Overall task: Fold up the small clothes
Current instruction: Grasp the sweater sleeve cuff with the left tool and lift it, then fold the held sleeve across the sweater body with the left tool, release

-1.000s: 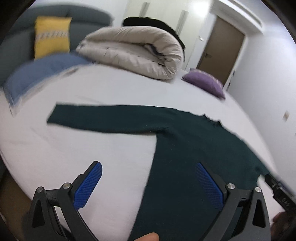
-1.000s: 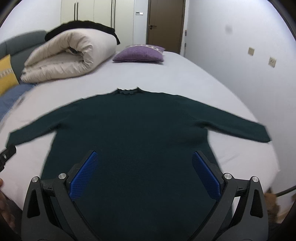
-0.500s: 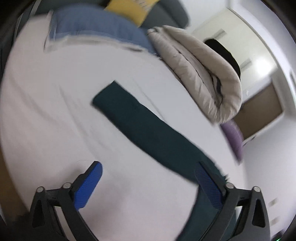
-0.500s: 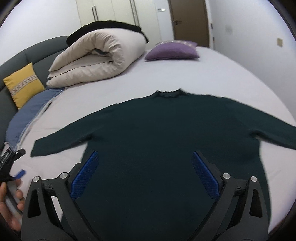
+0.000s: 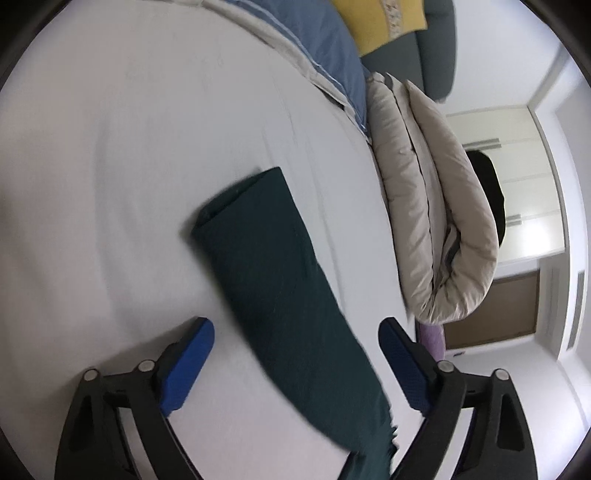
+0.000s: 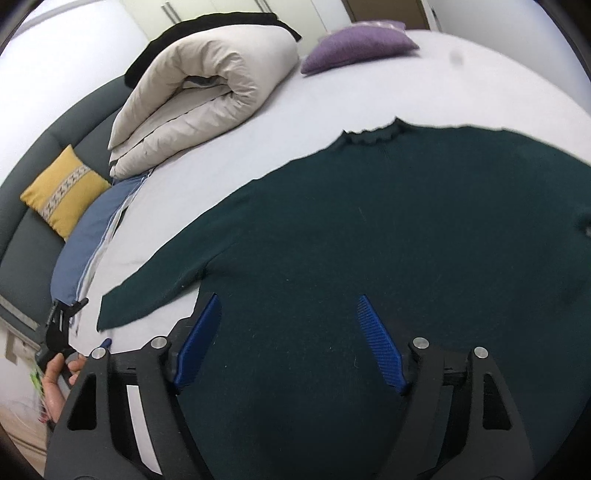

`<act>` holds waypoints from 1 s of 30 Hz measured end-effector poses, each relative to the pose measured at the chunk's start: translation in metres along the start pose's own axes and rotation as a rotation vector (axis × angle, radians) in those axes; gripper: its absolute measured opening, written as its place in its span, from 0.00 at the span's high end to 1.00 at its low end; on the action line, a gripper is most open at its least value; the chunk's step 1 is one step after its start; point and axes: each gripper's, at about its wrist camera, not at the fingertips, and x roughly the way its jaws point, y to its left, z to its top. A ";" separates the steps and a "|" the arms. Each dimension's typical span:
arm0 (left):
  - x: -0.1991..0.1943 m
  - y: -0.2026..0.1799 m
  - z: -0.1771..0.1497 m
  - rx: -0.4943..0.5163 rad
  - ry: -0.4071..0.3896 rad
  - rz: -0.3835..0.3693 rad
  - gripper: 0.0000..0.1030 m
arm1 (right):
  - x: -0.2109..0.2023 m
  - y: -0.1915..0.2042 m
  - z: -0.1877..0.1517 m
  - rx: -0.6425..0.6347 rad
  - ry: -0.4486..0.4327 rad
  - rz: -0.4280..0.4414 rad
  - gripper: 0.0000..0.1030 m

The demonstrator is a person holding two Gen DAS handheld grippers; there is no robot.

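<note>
A dark green sweater [image 6: 369, 236] lies flat on the white bed [image 6: 480, 74], spread front-up with its ruffled collar [image 6: 373, 136] pointing toward the far end where a purple cushion [image 6: 358, 48] sits. Its left sleeve [image 5: 273, 280] stretches out toward the side edge of the bed, the cuff lying flat on the sheet and well short of that edge. The left gripper [image 5: 295, 354] hovers over this sleeve with its 2 blue pads [image 5: 188, 365] spread wide on either side of the fabric, clamped on nothing; whether the tips touch the sheet cannot be told. The right gripper [image 6: 288, 339] hangs over the lower body of the sweater near the armpit, its jaws likewise wide apart and empty, the left pad near the seam where sleeve meets body. In the right wrist view the person's left hand [image 6: 59, 373] shows at the lower left, beside the near corner of the bed. A rolled beige duvet [image 6: 207, 96] lies along the far side of the bed with a black garment [image 6: 207, 26] draped on top, and a blue pillow [image 6: 92, 236] rests beside it at the side edge. A yellow cushion [image 6: 62, 192] leans on the grey headboard [image 6: 22, 236].
</note>
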 end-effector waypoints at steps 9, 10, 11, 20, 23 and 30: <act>0.035 0.007 0.019 -0.124 0.024 -0.077 0.62 | 0.016 -0.025 0.007 0.072 0.004 0.047 0.27; 0.037 0.007 0.020 -0.127 0.028 -0.066 0.73 | 0.014 -0.031 0.006 0.077 0.000 0.046 0.27; 0.038 0.007 0.020 -0.121 0.028 -0.053 0.77 | 0.015 -0.036 0.009 0.081 -0.006 0.043 0.27; 0.051 -0.091 -0.033 0.313 0.077 0.052 0.91 | -0.002 -0.082 0.017 0.135 -0.033 0.032 0.37; 0.059 -0.151 -0.093 0.578 0.116 0.055 0.91 | -0.010 -0.104 0.016 0.170 -0.045 0.036 0.37; 0.080 -0.223 -0.264 1.123 0.189 0.043 0.91 | -0.032 -0.160 0.020 0.251 -0.084 0.026 0.37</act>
